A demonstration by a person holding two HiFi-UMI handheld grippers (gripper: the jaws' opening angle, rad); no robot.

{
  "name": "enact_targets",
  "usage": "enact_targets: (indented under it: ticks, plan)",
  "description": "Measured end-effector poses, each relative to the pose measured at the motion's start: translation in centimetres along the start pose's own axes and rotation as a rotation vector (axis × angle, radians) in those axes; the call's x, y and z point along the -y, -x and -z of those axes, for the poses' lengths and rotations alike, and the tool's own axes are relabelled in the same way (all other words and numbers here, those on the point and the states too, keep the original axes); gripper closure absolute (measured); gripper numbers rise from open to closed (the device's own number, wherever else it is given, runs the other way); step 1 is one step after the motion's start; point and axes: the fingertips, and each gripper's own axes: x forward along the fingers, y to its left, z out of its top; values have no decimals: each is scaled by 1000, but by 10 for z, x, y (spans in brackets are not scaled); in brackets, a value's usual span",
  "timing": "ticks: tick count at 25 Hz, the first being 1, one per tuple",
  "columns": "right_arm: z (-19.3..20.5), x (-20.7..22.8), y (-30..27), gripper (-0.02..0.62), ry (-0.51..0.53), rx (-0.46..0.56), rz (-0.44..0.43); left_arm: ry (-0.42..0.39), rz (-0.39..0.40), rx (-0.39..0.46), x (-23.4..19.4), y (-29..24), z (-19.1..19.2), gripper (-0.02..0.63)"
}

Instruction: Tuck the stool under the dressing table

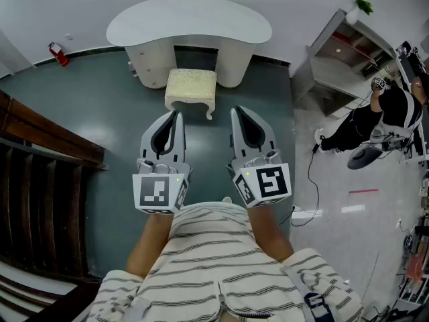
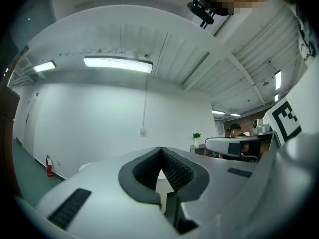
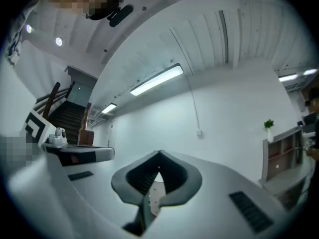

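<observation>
Floor (image 1: 87, 113): teal, white wall behind.
Dressing table (image 1: 188, 22): against wall.
Stool (image 1: 192, 86): just in front of table gap, not under.
L gripper (image 1: 177, 115): jaws together, empty, near stool.
R gripper (image 1: 235, 112): jaws together, empty.

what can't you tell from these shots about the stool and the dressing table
- Legs of the stool: head view, from above, the seat covers most of them.
- Gap under the dressing table: head view, its top hides how deep it goes.
- Both gripper views: no stool shows; left tongs and right tongs fill the lower part.
</observation>
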Motion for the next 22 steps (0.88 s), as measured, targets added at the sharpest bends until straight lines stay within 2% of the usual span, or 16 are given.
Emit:
enact_targets:
  ticks: [11, 22]
  plan:
    - [4, -34, -7, 583, 15, -4, 3, 12, 20, -1, -26, 19, 2, 601]
    - [19, -100, -28, 583, 25, -20, 52, 7, 62, -4, -91, 47, 11, 601]
